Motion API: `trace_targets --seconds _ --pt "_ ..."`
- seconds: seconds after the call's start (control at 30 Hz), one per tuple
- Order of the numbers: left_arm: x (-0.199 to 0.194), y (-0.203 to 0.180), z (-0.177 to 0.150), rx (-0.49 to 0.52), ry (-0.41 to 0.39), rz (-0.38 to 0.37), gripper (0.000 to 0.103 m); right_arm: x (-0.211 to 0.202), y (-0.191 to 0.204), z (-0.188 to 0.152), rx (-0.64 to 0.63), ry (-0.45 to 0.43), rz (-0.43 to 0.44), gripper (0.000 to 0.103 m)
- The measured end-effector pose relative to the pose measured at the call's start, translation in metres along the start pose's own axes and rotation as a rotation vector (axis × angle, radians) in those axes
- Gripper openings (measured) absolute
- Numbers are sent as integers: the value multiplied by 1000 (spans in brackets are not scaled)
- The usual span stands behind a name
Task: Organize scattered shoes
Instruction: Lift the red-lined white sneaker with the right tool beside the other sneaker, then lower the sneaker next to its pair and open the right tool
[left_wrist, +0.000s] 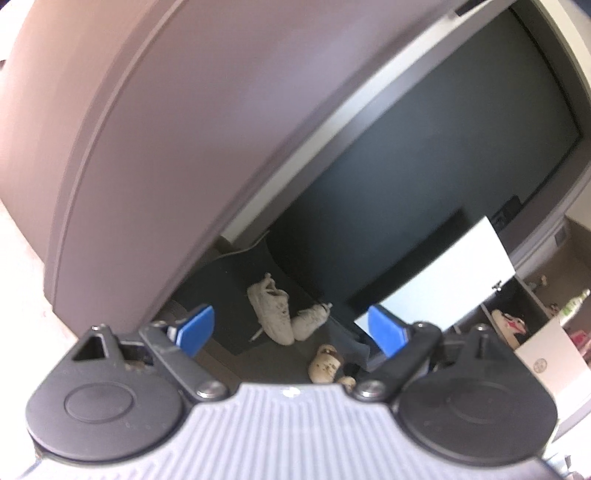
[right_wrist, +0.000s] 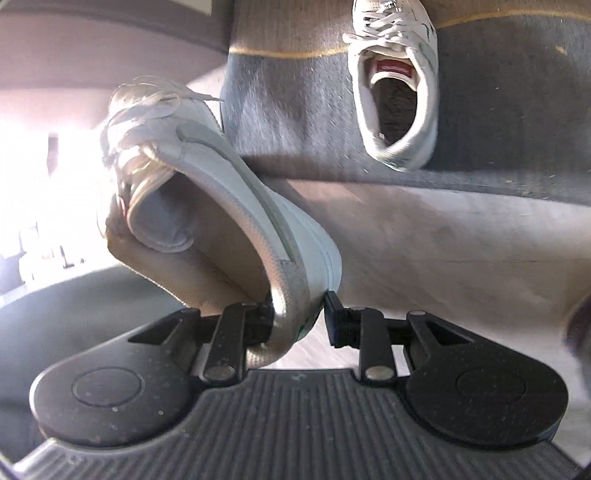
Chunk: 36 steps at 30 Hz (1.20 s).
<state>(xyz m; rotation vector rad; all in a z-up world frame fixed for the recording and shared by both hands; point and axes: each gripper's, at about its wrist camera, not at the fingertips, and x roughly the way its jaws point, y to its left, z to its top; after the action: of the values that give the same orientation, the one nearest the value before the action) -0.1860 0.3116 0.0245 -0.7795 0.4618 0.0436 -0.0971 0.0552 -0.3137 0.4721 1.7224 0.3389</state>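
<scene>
In the right wrist view my right gripper (right_wrist: 297, 317) is shut on the heel collar of a white sneaker (right_wrist: 207, 177), which hangs above the floor with its toe pointing up and left. A second white sneaker (right_wrist: 397, 85) with a red insole label lies on a dark grey mat (right_wrist: 498, 122) beyond it. In the left wrist view my left gripper (left_wrist: 291, 326) stands open with nothing between its blue pads. Far ahead of it two white sneakers (left_wrist: 275, 310) lie side by side on a dark mat. A beige slipper (left_wrist: 325, 363) lies nearer.
A large brown cabinet panel (left_wrist: 166, 129) fills the left wrist view's upper left. A dark screen (left_wrist: 443, 166) and a white board (left_wrist: 443, 280) stand behind the shoes. Open shelves (left_wrist: 517, 317) with items are at the right. Bare floor (right_wrist: 443, 240) lies under the held sneaker.
</scene>
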Motion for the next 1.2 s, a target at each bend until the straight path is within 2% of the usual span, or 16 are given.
trace_targets --seconds 0.1,0.23,0.37,0.5,0.67,0.73,0.8,1.0,1.2 --pt "-6 9 0 5 11 -23 92 21 2 0 93 -73 54 28" --pt "-4 18 -1 13 64 -39 92 50 4 4 211 -166 96 28" --pt "-7 27 -2 13 88 -40 92 72 2 15 299 -296 66 28" --pt "-13 33 -3 21 86 -35 92 106 -10 25 499 -393 103 28" --pt "-10 35 -7 54 103 8 92 142 -15 33 617 -462 58 28" --pt "-5 34 -10 70 120 32 92 152 -26 37 658 -461 45 28" --pt "-1 34 -13 87 133 43 92 162 -38 42 674 -448 26 32" --pt "14 19 -23 142 186 33 92 161 -37 51 649 -406 14 33" --pt "21 -3 -36 223 188 42 92 155 -50 49 664 -376 63 41"
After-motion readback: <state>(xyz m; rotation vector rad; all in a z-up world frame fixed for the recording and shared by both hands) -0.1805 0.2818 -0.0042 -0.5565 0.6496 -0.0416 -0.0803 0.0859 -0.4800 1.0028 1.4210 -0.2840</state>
